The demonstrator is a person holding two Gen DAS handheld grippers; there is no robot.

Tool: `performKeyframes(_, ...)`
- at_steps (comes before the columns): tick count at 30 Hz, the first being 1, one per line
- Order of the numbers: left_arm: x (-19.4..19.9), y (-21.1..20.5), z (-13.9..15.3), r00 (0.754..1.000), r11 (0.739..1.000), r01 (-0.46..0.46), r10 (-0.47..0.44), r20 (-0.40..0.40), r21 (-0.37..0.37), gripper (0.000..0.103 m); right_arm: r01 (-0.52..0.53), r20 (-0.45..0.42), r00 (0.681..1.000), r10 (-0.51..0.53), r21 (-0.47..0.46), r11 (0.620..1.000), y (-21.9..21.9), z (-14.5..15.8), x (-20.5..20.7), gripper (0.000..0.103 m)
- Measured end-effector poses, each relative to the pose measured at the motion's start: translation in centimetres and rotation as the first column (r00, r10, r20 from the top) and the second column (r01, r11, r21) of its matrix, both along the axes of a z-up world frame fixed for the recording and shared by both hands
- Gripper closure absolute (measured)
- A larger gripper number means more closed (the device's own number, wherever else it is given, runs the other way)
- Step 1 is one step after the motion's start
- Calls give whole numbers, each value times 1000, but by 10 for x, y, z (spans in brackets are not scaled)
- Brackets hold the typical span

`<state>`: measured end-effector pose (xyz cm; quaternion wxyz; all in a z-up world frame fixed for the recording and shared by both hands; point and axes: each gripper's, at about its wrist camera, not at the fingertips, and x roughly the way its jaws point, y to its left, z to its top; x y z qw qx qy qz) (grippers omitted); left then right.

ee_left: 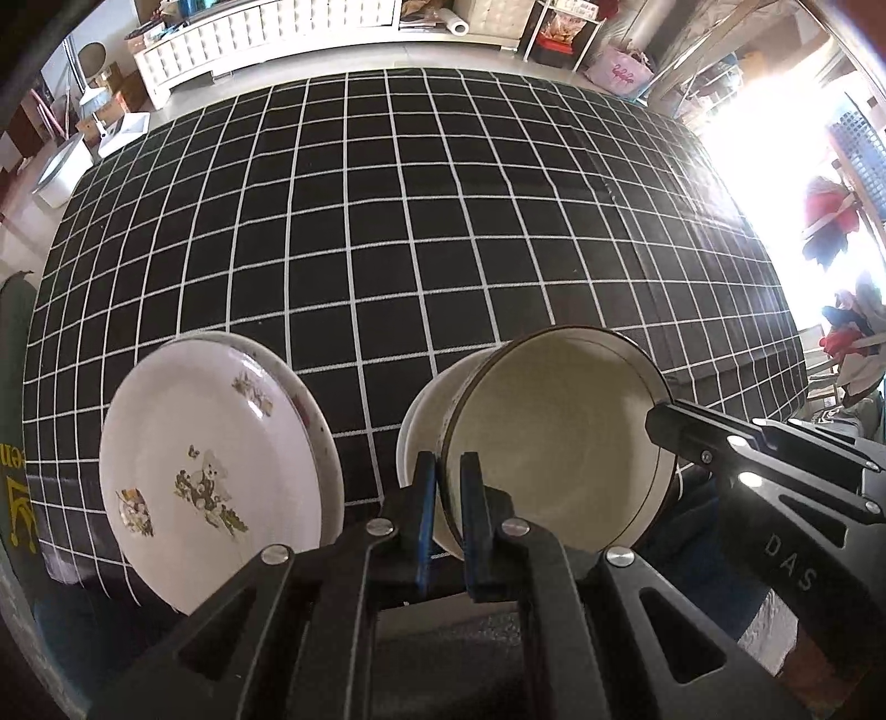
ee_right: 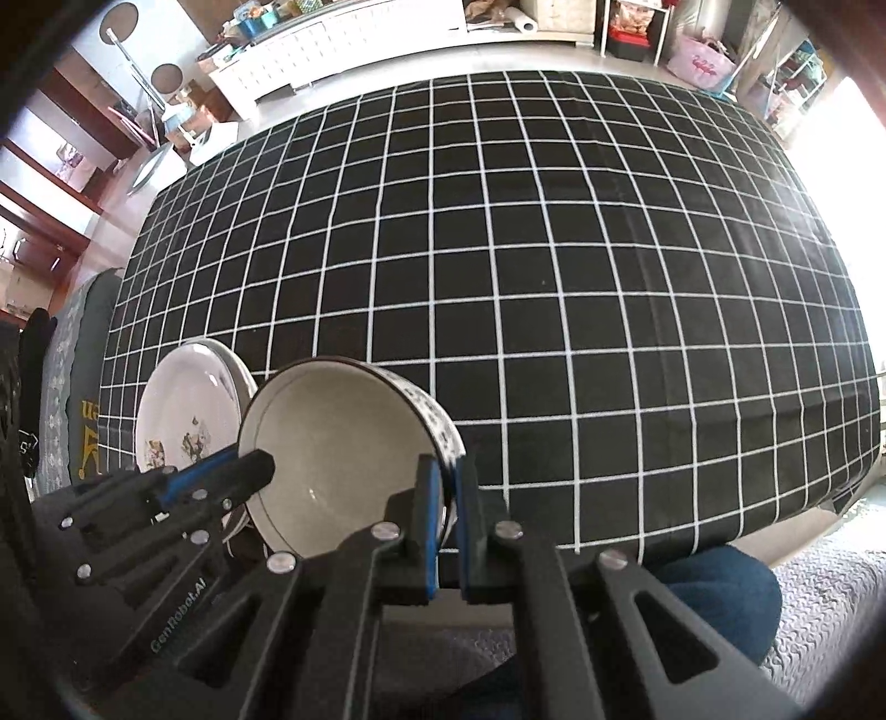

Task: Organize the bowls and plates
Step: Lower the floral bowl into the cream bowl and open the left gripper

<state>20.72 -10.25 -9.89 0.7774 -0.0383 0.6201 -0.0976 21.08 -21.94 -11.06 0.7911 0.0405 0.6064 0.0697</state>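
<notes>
- The left hand-held gripper [ee_left: 447, 487] is pinching the rim of a cream bowl [ee_left: 559, 448]. One blue pad is outside the wall and the other is inside.
- The right hand-held gripper [ee_right: 448, 498] is pinching the same bowl [ee_right: 343, 448] on its other side, with the rim squeezed between its two pads.
- The bowl is tipped up on its side, so you look right into it. It has a dark line around the rim and small blue marks on its outer wall.
- The bowl is up off the worktop [ee_left: 443, 221], near the edge closest to the person, and both grippers carry it.
- Behind the bowl in the left view there is another pale curved piece [ee_left: 423, 410] tucked against it. I cannot tell if it is a second bowl.
- Just left of the bowl is a white plate [ee_left: 210, 471] with small animal pictures on it. It looks tilted in both views.
- A second plate rim [ee_left: 315, 410] peeks out right behind that plate, so they sit stacked together.
- The worktop has a black cloth with white grid lines.
- Beyond the far edge of the worktop stands a long white cabinet [ee_left: 266, 39].
</notes>
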Motion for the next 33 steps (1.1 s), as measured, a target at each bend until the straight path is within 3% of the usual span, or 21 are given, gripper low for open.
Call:
performKeyframes(10, 1, -2, -21, 999, 1000, -10, 10, -34, 4, 97, -14, -29, 999, 14, -11, 1000, 7, -11, 3, 94)
performKeyframes(28, 1, -8, -22, 1000, 1000, -9, 9, -17, -9, 97, 19, -38, 999, -18, 13, 1000, 5, -17, 3, 90)
performKeyframes(33, -2, -1, -14, 1000, 1000, -6, 6, 17, -9, 83, 22, 16, 1000, -23, 46, 999, -3, -4, -3, 86)
